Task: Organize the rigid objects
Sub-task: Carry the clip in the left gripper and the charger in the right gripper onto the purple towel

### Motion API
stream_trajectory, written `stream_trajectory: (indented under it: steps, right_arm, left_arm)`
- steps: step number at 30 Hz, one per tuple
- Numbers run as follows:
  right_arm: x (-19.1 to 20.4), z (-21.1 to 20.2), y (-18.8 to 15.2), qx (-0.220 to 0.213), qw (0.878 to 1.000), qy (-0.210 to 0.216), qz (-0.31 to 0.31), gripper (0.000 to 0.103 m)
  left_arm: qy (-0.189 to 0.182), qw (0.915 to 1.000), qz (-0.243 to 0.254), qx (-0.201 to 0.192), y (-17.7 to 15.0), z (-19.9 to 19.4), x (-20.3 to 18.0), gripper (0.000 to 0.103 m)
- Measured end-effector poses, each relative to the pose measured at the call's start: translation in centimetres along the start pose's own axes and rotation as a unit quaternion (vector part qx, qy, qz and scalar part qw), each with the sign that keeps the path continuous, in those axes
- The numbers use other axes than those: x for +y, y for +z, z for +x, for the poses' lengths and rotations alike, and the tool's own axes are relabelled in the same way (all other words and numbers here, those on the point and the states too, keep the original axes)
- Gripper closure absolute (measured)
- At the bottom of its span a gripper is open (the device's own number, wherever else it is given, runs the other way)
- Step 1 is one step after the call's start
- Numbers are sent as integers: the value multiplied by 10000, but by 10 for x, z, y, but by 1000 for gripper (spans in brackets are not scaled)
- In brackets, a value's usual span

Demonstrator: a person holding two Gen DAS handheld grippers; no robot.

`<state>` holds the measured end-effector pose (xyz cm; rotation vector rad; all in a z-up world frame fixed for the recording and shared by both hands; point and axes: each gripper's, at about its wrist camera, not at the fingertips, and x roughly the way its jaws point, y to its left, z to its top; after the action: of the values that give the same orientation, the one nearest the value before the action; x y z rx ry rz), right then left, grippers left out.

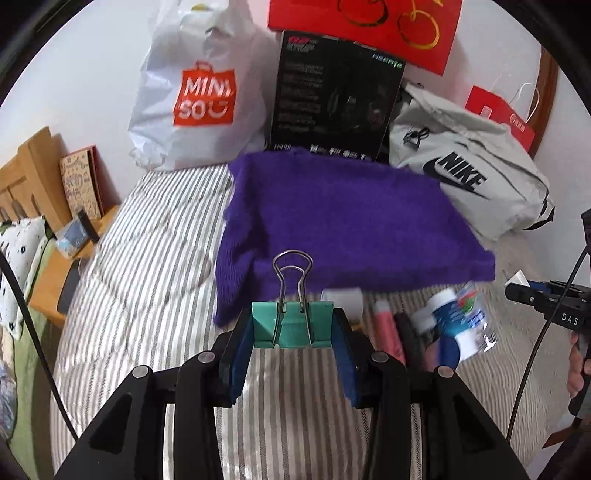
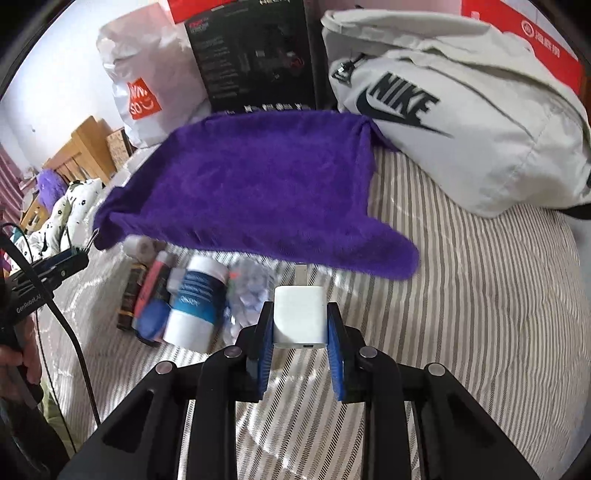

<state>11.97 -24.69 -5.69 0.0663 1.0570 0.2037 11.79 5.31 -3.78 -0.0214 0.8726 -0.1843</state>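
My left gripper [image 1: 293,325] is shut on a teal binder clip [image 1: 291,325] with silver wire handles, held above the striped bed just short of the purple cloth [image 1: 343,221]. My right gripper [image 2: 300,325] is shut on a white USB charger [image 2: 300,317], also near the purple cloth's [image 2: 258,184] front edge. A pile of small items lies between them: a white-and-blue bottle [image 2: 197,306], a crumpled clear plastic bottle [image 2: 247,295], a pink tube [image 1: 386,325], a white roll [image 1: 343,299] and dark boxes [image 2: 131,295].
A grey Nike bag [image 2: 461,122], a black box [image 1: 332,99], a white Miniso bag [image 1: 199,96] and red bags [image 1: 369,22] stand along the wall behind the cloth. A wooden headboard [image 1: 33,166] and pillow [image 1: 22,251] are at the left.
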Motion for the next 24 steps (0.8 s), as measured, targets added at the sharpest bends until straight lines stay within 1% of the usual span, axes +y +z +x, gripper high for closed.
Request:
stream_trajectory:
  steps: [5,11,15,24]
  right_arm:
    - [1,-8,23,-177,9998,69,0,77]
    - [-2,-1,62,-332,9994,132,2,77]
    - [-2,13,87,-331,9993,162,-10,77]
    - [6,60,133,-132,9996,214,-126,77]
  left_arm:
    - [-67,9999,89,-66,29,2,-3,64]
    - [-48,9996,250,-108,69,21,-10,64]
    - [-98,9997,214,-65,87,40,-11,64]
    - [-122,9996,237,111,122,90,-16,64]
